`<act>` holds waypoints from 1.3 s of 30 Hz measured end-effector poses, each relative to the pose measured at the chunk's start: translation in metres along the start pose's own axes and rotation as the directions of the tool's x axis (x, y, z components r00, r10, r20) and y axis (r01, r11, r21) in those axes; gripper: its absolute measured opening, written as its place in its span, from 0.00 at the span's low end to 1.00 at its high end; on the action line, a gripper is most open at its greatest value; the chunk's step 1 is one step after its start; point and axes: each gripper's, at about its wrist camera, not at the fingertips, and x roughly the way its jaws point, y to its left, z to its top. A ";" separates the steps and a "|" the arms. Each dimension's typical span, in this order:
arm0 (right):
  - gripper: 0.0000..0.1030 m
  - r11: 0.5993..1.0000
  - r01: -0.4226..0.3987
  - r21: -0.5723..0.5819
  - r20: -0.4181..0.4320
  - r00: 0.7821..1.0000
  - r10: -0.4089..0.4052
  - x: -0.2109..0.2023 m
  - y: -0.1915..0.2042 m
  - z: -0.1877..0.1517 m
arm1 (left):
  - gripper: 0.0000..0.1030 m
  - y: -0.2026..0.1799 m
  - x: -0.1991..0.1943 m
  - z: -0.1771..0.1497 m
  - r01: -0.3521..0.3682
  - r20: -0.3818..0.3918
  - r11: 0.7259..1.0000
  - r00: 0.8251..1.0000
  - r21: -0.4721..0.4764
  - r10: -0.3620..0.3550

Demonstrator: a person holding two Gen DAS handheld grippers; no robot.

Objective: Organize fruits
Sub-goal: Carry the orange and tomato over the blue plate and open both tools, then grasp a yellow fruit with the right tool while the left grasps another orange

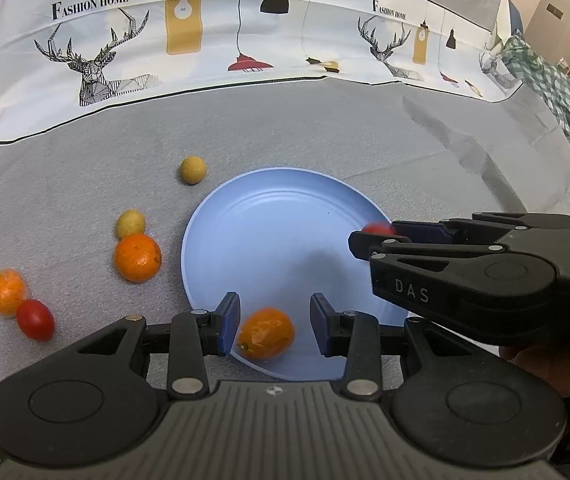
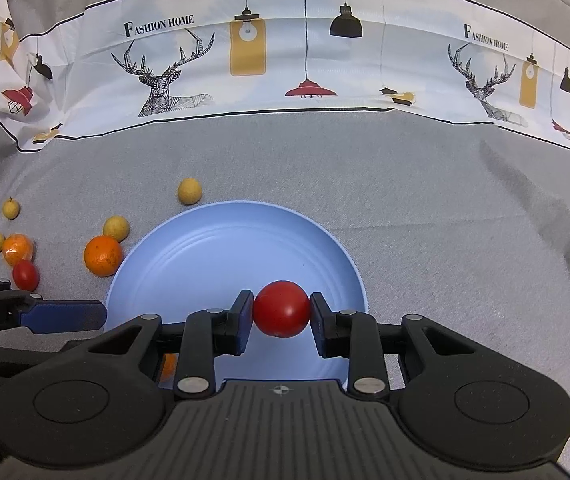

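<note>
Red tomato (image 2: 281,309) fills right view — left shows orange (image 1: 265,339) instead.

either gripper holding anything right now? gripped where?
Right gripper holds a red tomato over the blue plate, pads on its two opposite sides. Left gripper is open; the orange sits loose between its fingers.

orange (image 2: 169,366) mostly hidden, tomato (image 1: 379,228) blurred

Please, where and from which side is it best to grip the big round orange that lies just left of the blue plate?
Grip the big round orange across its widest middle, coming from above. The small yellow fruit touches its far side and the blue plate is close on its right, so put the fingers near-left and far-right.
</note>
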 end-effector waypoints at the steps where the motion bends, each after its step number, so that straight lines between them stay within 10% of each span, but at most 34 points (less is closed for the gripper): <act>1: 0.40 1.000 0.005 0.003 0.001 1.000 -0.005 0.000 0.000 0.000 | 0.42 0.000 0.000 0.000 -0.001 0.000 1.000 1.000 0.000 0.001; 39: 0.52 0.996 0.054 0.066 0.054 0.997 -0.058 -0.007 -0.002 0.005 | 0.42 0.007 -0.005 0.003 -0.023 0.016 0.999 1.000 -0.036 0.024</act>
